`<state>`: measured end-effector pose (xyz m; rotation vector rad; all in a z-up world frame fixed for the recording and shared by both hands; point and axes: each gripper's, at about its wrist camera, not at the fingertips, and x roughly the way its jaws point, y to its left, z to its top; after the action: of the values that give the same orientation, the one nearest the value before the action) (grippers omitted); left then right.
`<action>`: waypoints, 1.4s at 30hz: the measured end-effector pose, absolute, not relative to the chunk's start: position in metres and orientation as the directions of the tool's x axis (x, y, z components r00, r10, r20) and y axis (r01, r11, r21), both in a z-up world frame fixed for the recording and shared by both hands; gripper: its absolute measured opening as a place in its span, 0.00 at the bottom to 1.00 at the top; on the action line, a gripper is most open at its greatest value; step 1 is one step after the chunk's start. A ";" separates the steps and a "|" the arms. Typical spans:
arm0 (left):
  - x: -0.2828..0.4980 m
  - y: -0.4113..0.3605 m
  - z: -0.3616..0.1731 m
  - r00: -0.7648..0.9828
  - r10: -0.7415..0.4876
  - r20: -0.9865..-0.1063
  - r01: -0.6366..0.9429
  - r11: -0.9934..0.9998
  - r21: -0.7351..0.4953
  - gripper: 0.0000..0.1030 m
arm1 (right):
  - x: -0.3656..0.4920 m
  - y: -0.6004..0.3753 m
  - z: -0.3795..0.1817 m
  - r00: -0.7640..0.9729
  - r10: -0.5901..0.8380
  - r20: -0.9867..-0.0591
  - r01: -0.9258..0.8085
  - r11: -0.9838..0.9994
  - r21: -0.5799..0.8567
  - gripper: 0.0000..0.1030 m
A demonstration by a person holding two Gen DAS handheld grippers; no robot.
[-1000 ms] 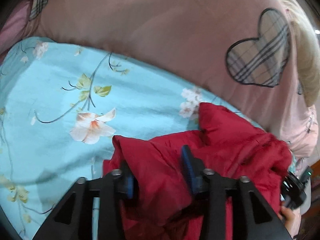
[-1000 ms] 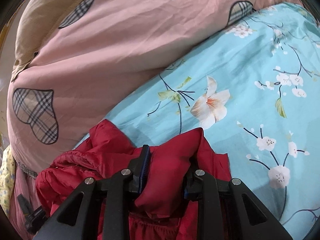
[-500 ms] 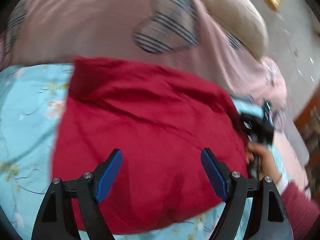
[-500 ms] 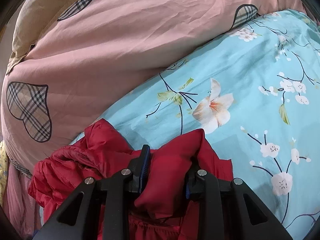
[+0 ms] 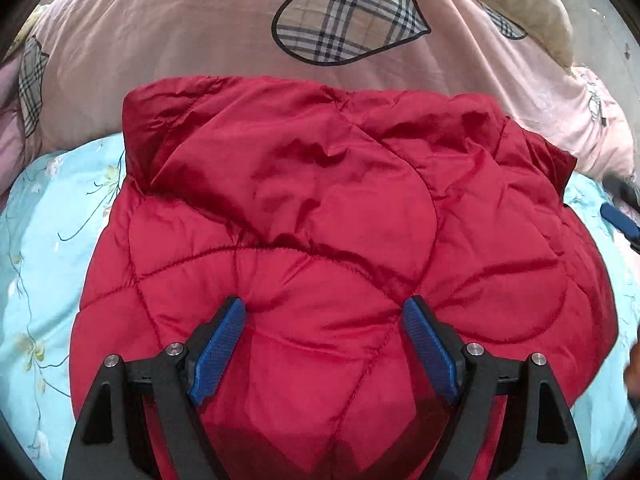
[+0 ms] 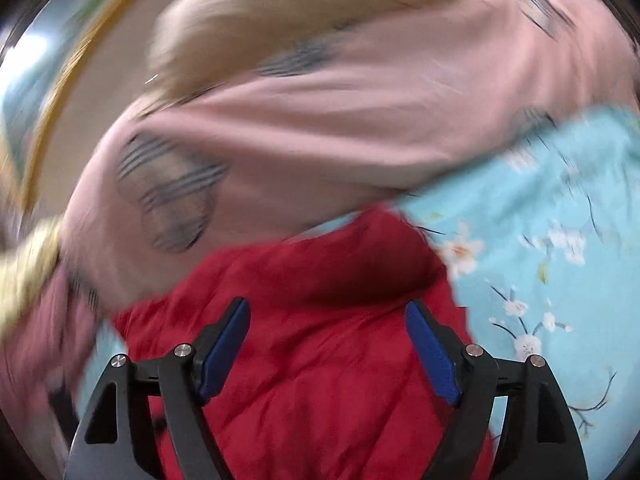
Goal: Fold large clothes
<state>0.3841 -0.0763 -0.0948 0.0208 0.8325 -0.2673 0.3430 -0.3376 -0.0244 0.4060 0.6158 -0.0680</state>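
A red quilted jacket lies in a folded, rounded heap on the light blue floral bedsheet. My left gripper is open, its blue pads spread just above the jacket's near part, holding nothing. My right gripper is open too, above the jacket in the blurred right wrist view. A blue pad of the right gripper shows at the right edge of the left wrist view.
A bulky pink duvet with plaid hearts lies behind the jacket, touching its far edge; it also shows in the right wrist view. A beige pillow lies at the back right. The blue sheet extends right of the jacket.
Both grippers have let go of the red jacket and opened. The jacket now lies spread flatter on the sheet. The right wrist view swings fast and is blurred.
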 end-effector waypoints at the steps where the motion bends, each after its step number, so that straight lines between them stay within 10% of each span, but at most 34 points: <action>1: 0.386 -0.079 -0.095 0.642 -0.222 -0.734 0.238 0.967 -0.085 0.80 | 0.346 -0.315 -0.026 0.789 0.095 -0.607 0.106 0.952 0.286 0.79; 7: 0.395 -0.081 -0.094 0.627 -0.216 -0.748 0.234 0.969 -0.084 0.80 | 0.379 -0.241 -0.063 0.631 0.028 -0.775 -0.092 0.995 -0.039 0.78; 42: 0.447 -0.042 -0.096 0.558 -0.192 -0.807 0.155 0.980 -0.126 0.79 | 0.440 -0.313 -0.109 0.608 0.044 -0.793 0.207 0.955 0.212 0.81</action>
<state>0.4471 -0.0424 -0.0961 -0.0422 0.9570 -0.2048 0.4397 -0.3129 -0.1095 0.2967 0.9165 -0.0959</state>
